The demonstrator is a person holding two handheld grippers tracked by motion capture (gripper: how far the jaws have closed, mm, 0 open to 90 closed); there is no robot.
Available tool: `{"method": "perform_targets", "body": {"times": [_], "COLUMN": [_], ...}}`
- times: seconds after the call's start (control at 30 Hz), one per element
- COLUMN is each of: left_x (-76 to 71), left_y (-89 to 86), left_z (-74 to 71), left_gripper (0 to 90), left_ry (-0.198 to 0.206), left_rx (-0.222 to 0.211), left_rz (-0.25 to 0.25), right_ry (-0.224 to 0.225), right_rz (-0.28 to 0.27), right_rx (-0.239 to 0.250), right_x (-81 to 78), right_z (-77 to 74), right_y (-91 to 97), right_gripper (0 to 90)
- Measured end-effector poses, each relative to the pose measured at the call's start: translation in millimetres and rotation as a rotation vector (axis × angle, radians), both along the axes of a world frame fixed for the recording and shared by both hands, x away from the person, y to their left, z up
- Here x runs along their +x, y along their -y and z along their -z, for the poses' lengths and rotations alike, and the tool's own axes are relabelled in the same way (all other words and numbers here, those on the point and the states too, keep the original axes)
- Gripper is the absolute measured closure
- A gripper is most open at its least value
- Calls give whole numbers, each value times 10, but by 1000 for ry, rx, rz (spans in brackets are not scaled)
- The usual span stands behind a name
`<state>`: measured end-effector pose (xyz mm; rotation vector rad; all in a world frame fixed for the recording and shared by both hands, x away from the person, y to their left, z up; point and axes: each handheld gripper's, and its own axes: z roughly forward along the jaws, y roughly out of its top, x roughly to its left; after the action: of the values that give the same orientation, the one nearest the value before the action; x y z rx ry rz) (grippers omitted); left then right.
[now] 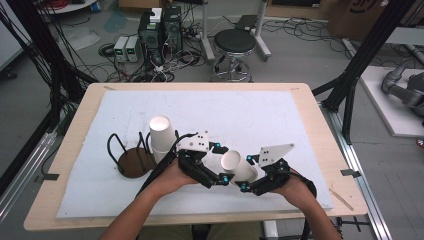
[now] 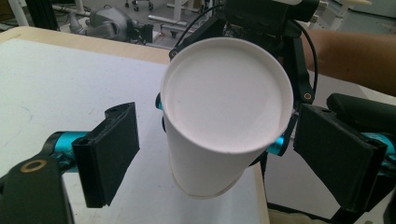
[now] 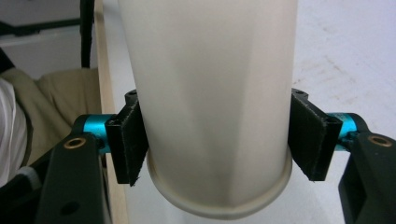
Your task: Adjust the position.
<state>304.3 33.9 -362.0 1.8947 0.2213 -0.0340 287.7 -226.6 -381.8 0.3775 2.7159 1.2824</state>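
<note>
My right gripper [image 3: 217, 140] is shut on a white paper cup [image 3: 210, 84], with its pads pressing the cup's sides just above the rolled lip. In the high view this cup [image 1: 239, 166] lies tilted above the front middle of the table, between both hands. My left gripper [image 2: 219, 158] stands open around the same cup [image 2: 224, 116]. Its black pads [image 2: 112, 154] are clear of the wall on both sides, and the cup's round closed end faces its camera. In the high view the left gripper [image 1: 220, 180] and the right gripper [image 1: 245, 187] meet at the cup.
A stack of upturned white paper cups [image 1: 161, 134] stands left of my hands. Beside it is a black wire holder on a round brown base [image 1: 131, 163]. A white sheet [image 1: 260, 115] covers the wooden table [image 1: 75, 115]. Behind the table are a stool [image 1: 234, 42] and cables.
</note>
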Motion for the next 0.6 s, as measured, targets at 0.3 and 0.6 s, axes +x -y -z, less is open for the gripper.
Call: {"method": "perform_targets", "body": {"times": [0.3,0.6], "left_x": [19,36], "left_y": [47,114], "left_z": [-30,42], "left_gripper": [169,232], "left_ry": [-2,-31], "left_rx": [96,194], "left_rz": [41,81], "right_ry": [5,1], "right_rz": [-50,-76], "right_rx": [-129,-233], "right_x": [10,-20], "right_z": [-36,-35], "right_y": [-132,-254], "right_gripper": [305,303]}}
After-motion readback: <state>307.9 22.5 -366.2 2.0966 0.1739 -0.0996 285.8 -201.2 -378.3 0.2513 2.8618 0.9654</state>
